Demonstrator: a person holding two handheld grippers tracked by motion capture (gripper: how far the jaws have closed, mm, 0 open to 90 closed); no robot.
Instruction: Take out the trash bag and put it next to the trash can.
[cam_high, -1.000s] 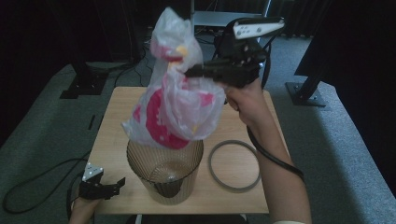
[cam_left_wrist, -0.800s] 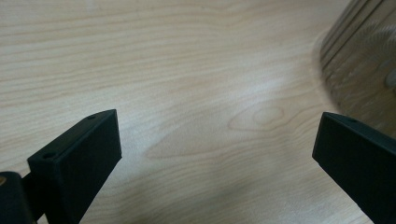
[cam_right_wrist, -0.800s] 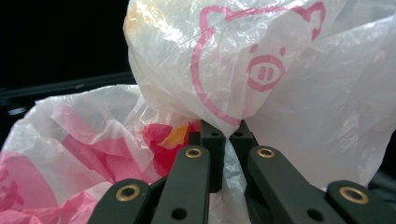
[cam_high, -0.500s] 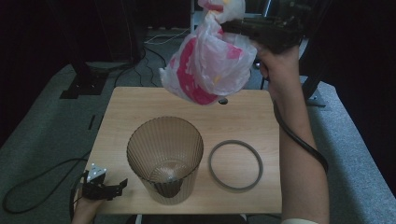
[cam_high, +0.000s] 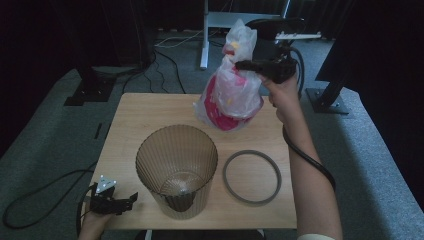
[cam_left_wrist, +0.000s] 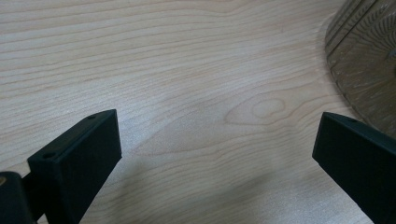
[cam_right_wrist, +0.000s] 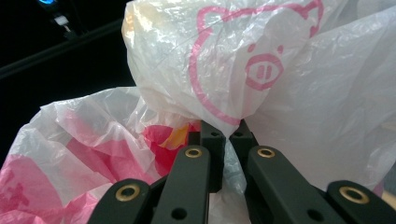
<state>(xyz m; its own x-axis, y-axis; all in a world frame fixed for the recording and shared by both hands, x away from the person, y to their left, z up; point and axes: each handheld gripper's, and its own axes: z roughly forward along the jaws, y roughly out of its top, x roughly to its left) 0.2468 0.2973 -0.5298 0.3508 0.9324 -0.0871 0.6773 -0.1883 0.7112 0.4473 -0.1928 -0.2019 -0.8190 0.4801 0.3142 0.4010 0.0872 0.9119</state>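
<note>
The plastic bag (cam_high: 231, 95) hangs from my right gripper (cam_high: 243, 64), jaws clamped on its gathered neck, long axis near vertical, bulging bottom just touching or just above the far table (cam_high: 150, 110). The ribbed bin (cam_high: 176, 167) stands nearer me, left of the bag. My left gripper (cam_high: 114, 200) rests open beside the bin.

Both grippers were black. The left gripper (cam_high: 117, 200) carried a grey three-cornered plate with pale dots, and its jaws were plain, blocky slabs. The right gripper (cam_right_wrist: 223, 135) had brass-ringed screw holes along its jaws, a white bar on top and a thick black cable (cam_high: 305, 155). The right arm showed a pale sleeve (cam_high: 320, 236).
</note>
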